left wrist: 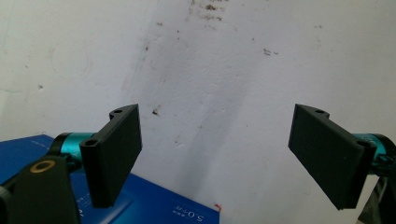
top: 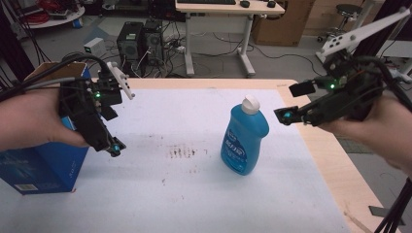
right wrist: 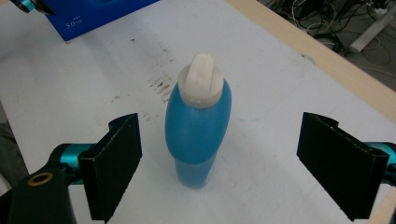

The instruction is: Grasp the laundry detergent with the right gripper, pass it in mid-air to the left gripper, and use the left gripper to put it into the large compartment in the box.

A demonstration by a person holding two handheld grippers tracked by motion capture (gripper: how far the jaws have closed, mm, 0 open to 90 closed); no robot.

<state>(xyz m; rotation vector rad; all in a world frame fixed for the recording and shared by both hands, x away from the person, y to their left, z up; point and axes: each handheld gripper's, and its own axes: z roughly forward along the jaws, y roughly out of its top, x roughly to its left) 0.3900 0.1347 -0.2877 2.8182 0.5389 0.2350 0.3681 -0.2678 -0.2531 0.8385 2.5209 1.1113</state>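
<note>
Blue liquid fills the detergent bottle (top: 244, 138) I'm lining up on; it stands upright with its white flip cap (top: 250, 104) shut, right of centre on the white mat (top: 194, 194) that covers the desk (top: 335, 170). My right claw (top: 293, 103) hovers to its right, jaws spread wide and holding nothing, and in the right gripper view the bottle sits between the jaws but nearer the left one. My left claw (top: 114, 130) is wide open and empty too, hanging at the left over the mat's brown stains (top: 183, 153), next to the blue carton (top: 43, 165). I judge tipping to be the main risk: the bottle is tall on a narrow base, so if I close off-centre one jaw would meet it first and push it over. Gripping high on the tapering shoulder could also let the smooth plastic slip out.
</note>
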